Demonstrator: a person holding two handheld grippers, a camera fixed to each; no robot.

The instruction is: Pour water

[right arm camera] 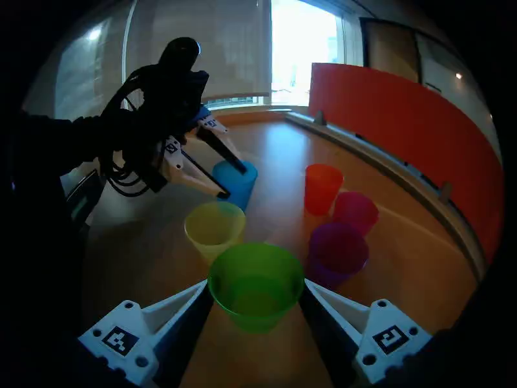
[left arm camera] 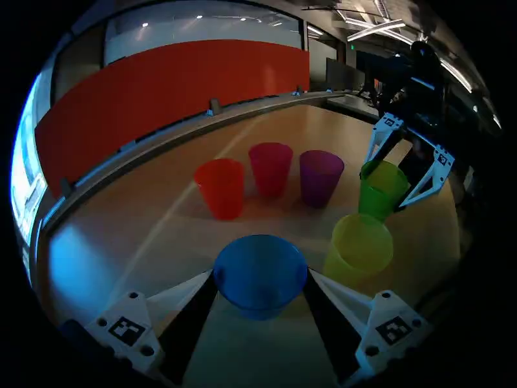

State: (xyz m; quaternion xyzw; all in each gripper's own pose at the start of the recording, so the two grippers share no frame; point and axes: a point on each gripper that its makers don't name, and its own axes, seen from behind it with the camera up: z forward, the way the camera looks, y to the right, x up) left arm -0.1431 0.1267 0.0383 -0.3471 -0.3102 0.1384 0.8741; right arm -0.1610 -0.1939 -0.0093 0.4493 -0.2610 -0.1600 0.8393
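Blue cup (left arm camera: 260, 288) gripped by left tool (left arm camera: 260, 273) at lower centre; green cup (right arm camera: 255, 305) gripped by right tool (right arm camera: 256, 284) likewise.

text, numbers, brands: none readable | left gripper (left arm camera: 260, 275): a black-and-white square code tag (left arm camera: 126, 330) on each finger, pattern only, no letters | right gripper (right arm camera: 256, 284): same on each finger | blue cup (left arm camera: 260, 288), green cup (right arm camera: 255, 297): plain walls

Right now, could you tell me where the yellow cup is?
In the left gripper view, the yellow cup stands on the table, right of the blue cup and before the green cup.
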